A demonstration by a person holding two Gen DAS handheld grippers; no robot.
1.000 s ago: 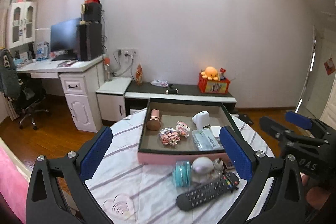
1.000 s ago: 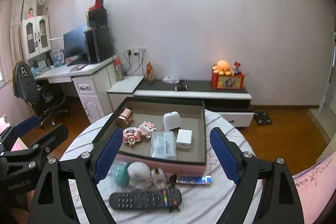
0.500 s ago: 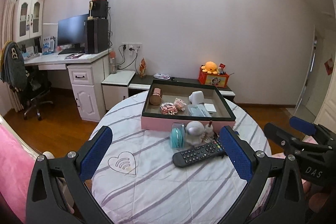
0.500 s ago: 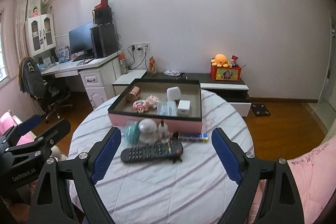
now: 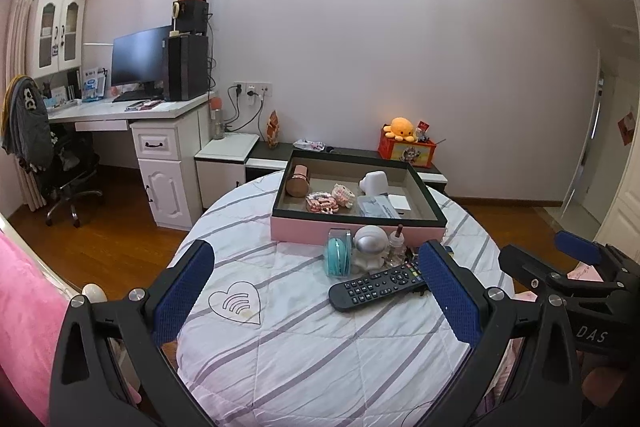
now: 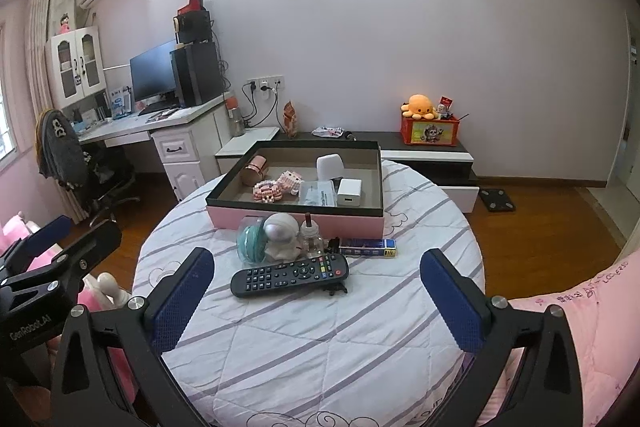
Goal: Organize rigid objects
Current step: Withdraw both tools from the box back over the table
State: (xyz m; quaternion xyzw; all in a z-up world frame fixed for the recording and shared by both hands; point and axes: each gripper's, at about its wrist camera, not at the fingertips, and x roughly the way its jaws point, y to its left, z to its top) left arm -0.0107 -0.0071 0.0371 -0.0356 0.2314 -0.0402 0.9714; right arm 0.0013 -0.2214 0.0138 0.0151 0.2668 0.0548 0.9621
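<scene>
A pink box with a dark rim [image 5: 434,203] [image 6: 294,212] stands at the far side of a round quilted table [image 5: 312,347] [image 6: 320,339]. It holds a copper cylinder [image 6: 253,169], pink block toys [image 6: 269,190], a white device [image 6: 330,166], a plastic packet and a white cube [image 6: 349,192]. In front of it lie a black remote [image 5: 374,285] [image 6: 289,274], a teal case [image 6: 251,245], a white astronaut figure [image 6: 281,235], a small bottle [image 6: 311,235] and a blue bar [image 6: 367,248]. My left gripper [image 5: 316,287] and right gripper [image 6: 318,291] are open, empty, back from the table.
A white desk [image 5: 132,115] with monitor and an office chair [image 5: 68,167] stand at the left. A low cabinet [image 6: 424,151] with an orange plush toy [image 6: 418,105] runs along the far wall. Pink bedding [image 6: 568,315] is at the right, and more of it [image 5: 24,307] at the left.
Both grippers have pulled back and risen from the table; the box and objects look smaller and farther. Both stay open. The objects have not moved.
</scene>
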